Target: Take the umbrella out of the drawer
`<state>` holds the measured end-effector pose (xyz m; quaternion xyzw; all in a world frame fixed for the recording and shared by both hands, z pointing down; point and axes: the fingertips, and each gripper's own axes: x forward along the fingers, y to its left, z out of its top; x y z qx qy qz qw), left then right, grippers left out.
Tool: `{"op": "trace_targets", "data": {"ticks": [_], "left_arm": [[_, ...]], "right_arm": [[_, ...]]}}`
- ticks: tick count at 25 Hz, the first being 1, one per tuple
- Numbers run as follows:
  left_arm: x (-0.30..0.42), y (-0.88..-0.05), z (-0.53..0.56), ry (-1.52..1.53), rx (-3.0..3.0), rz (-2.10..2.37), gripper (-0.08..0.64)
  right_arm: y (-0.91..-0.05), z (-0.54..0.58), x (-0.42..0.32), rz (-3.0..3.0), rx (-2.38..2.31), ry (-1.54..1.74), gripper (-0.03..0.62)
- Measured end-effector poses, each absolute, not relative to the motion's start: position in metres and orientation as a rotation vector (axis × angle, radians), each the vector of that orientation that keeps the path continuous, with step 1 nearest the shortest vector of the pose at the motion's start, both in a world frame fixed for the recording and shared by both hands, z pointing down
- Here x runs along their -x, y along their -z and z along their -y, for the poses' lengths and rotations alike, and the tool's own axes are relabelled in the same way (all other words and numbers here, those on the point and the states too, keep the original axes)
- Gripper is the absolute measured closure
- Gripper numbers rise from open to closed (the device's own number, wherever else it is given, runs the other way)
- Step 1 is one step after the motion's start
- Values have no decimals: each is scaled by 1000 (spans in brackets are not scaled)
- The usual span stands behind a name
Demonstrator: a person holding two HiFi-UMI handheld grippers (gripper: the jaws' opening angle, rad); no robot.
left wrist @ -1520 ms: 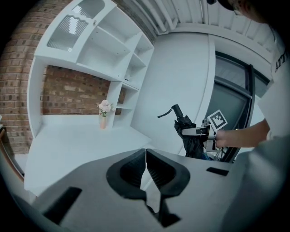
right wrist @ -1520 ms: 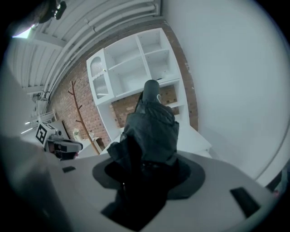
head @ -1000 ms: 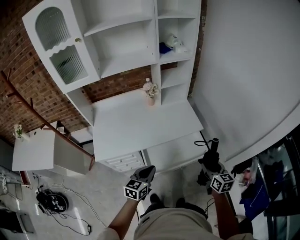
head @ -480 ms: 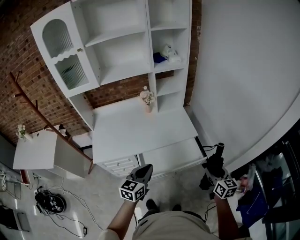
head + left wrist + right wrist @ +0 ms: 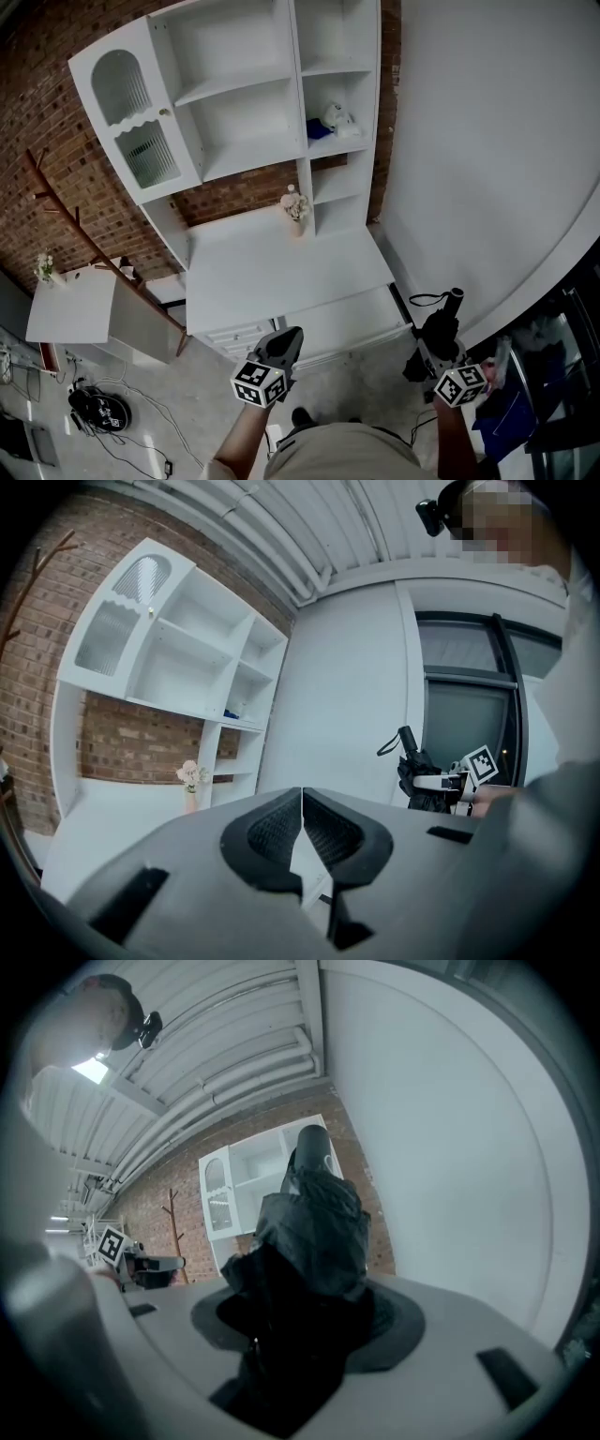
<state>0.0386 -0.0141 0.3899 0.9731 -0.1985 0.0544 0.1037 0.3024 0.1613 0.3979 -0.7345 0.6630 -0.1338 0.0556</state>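
White shelved desk (image 5: 281,267) stands against brick wall at frame centre, its white drawer (image 5: 342,321) pulled out. At lower right, the right gripper (image 5: 435,349) clamps a folded black umbrella (image 5: 441,324), clear of the drawer. Left gripper (image 5: 286,342), lower centre, has its jaws pressed together on nothing.

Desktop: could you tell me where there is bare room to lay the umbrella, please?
The desktop is bare from its front edge back to the small flower vase. The wide shelves above are bare too. The narrow shelf with blue and white items is crowded.
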Motion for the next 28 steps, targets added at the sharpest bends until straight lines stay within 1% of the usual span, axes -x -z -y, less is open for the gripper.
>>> {"op": "trace_targets", "data": {"ticks": [28], "left_arm": [[-36,-376,32,-123,-2891,565,534]], "right_arm": [[-379,-152,-299,-1993,2242,353,356]]}}
